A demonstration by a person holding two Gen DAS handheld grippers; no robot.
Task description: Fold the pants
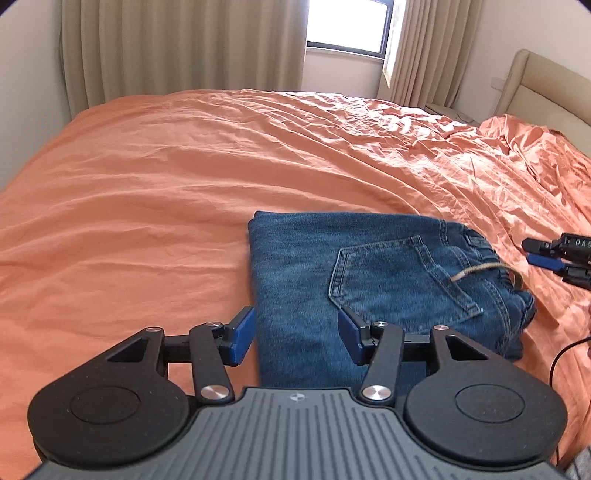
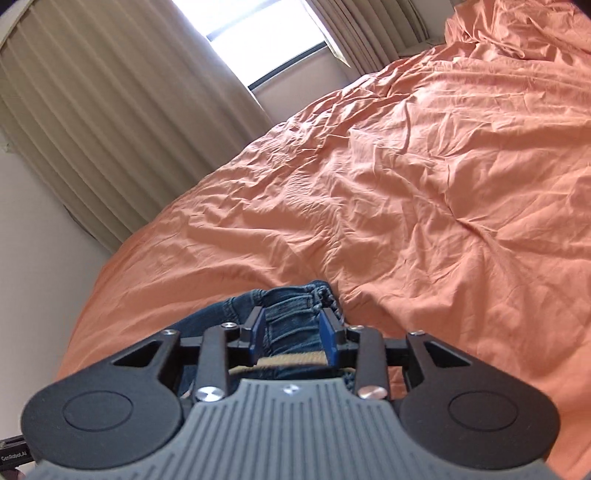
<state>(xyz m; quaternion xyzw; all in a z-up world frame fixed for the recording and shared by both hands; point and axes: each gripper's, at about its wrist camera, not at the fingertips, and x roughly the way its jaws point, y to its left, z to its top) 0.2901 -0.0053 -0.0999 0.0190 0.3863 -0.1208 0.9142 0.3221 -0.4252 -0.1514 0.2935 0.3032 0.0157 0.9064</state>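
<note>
- Pants (image 1: 369, 280): blue denim, lying folded into a compact stack on the orange bedspread (image 1: 166, 192); back pocket uppermost, waistband end toward the right gripper.
- Left gripper (image 1: 297, 334): jaws spread wide, nothing between them; the stack's near fold edge lies just ahead, between the two blue pads.
- Right gripper (image 2: 291, 328): jaws apart, straddling the waistband (image 2: 291, 314) without pinching it; a tan strap (image 2: 291, 360) runs beneath.
- Handling, judged: denim is heavy, soft but thick; layers may slide apart. Best hold: the thick folded edge or waistband, all layers pinched together.
- Curtains (image 1: 184, 48) and window (image 1: 347, 26) beyond the jaws.
</note>
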